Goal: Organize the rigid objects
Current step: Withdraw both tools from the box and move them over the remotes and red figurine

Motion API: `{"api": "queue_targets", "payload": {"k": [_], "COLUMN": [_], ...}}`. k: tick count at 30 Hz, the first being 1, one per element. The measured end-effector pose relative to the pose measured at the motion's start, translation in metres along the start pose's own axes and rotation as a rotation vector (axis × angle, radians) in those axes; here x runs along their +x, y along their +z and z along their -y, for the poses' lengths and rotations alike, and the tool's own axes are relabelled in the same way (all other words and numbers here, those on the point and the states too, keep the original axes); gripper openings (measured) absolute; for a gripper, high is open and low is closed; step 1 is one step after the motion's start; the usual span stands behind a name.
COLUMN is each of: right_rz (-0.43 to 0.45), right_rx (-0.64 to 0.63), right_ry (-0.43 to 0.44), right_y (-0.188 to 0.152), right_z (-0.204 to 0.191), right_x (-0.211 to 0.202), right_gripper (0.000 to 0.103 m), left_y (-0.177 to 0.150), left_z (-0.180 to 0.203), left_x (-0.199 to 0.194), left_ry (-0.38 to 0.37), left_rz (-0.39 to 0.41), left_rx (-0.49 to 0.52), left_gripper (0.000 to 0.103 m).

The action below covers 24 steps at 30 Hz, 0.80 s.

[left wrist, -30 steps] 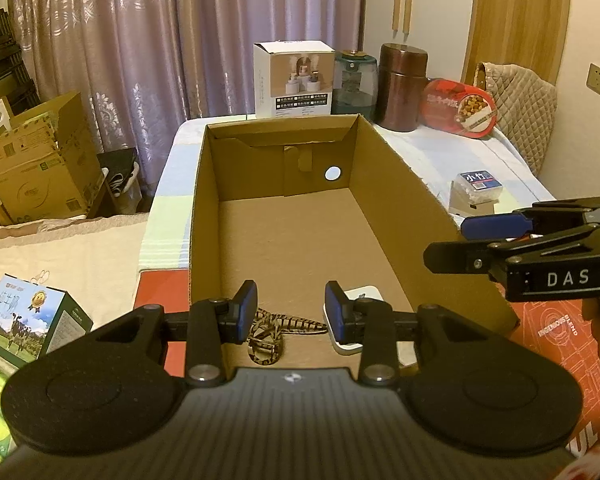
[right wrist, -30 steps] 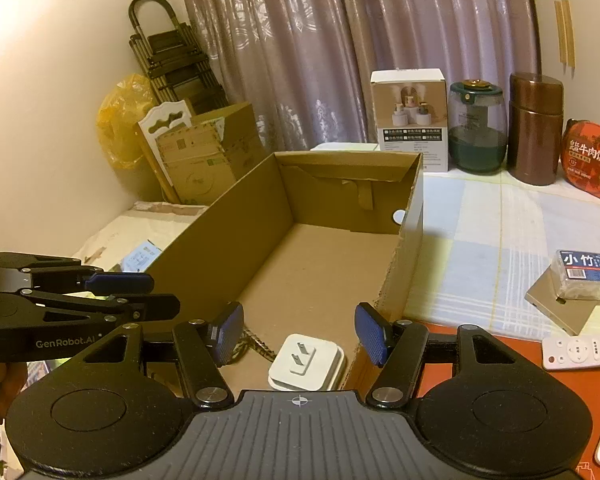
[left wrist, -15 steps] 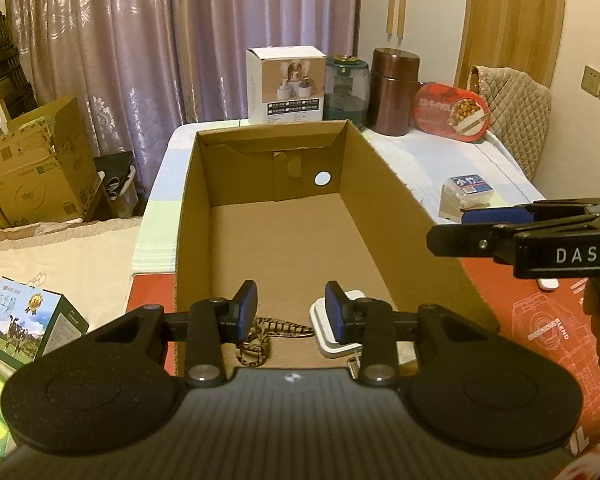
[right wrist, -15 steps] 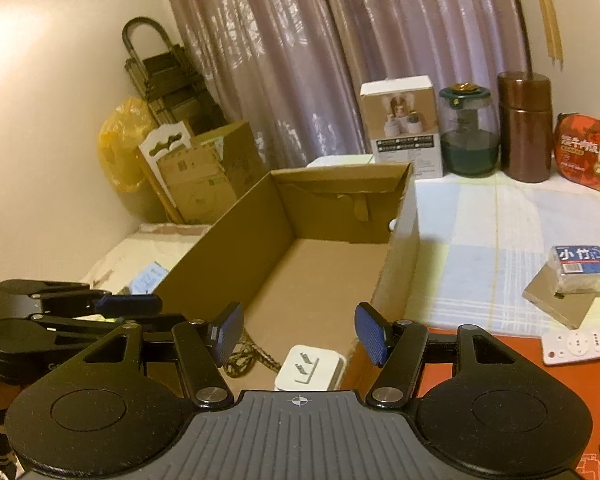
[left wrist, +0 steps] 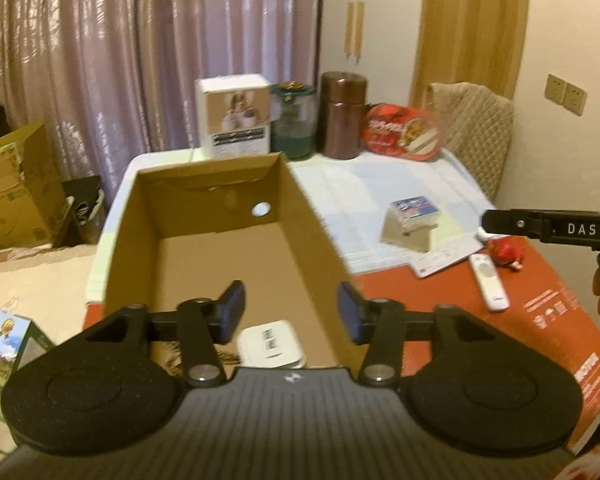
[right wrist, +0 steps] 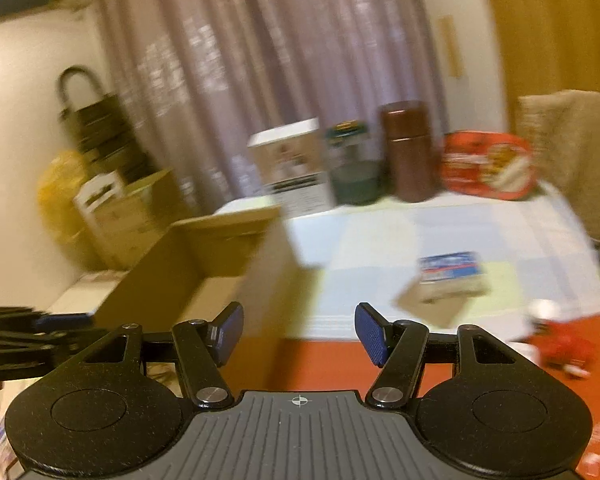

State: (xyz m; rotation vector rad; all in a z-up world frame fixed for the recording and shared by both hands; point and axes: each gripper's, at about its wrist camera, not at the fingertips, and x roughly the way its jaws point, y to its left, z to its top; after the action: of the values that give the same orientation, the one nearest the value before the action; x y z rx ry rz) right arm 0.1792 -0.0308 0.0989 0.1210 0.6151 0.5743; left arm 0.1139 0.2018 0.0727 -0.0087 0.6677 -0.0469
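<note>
Left gripper [left wrist: 290, 312] held over near end of cardboard box [left wrist: 312, 236], jaws spread wide, nothing between them. White plug adapter [left wrist: 270, 344] lay flat on box floor just under the jaws, at 6 o'clock of the box interior; patterned strap-like item [left wrist: 180, 354] beside it at 7 o'clock, mostly hidden by gripper body. Judged as already sorted: box serving as the collection bin.

Right gripper [right wrist: 298, 334] aimed out over red mat [right wrist: 328, 364], jaws likewise wide apart and empty (view heavily blurred, so fine detail not readable). Probably positioned for the next pickup.

Remaining loose items on the table, at 2 to 3 o'clock from the box: white remote [left wrist: 490, 282], small red toy [left wrist: 508, 254], paper card [left wrist: 446, 260], then blue-topped packet [left wrist: 416, 210] resting on a brown pad. Farther, at 12 o'clock: white carton [left wrist: 236, 120], green jar [left wrist: 294, 120], brown canister [left wrist: 344, 114], red tin [left wrist: 404, 134], lined up along the table's far edge, likely not part of the sorting.
</note>
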Motion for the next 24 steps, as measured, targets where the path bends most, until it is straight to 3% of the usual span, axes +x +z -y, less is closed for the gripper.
{"api": "queue_targets", "payload": {"k": [11,17,24], "right_rz": [0.019,0.003,-0.036], "right_rx": [0.114,0.119,0.168], "right_ry": [-0.25,-0.274,-0.285], "right_y": [-0.013,-0.026,-0.038], "right_z": [0.123,0.155,0.19], "right_x": [-0.059,-0.077,-0.076], "right_gripper": [0.06,0.06,0.06], "left_y": [0.018,0.014,-0.006], "left_z": [0.088,0.139,0.188], "left_x": [0.008,0.033,0.078], "left_ry": [-0.119,-0.18,-0.222], "left_rz": [0.042,0.024,-0.037], "left_rx": [0.056,0.083,0.123], "left_gripper": [0.075,0.081,0.082]}}
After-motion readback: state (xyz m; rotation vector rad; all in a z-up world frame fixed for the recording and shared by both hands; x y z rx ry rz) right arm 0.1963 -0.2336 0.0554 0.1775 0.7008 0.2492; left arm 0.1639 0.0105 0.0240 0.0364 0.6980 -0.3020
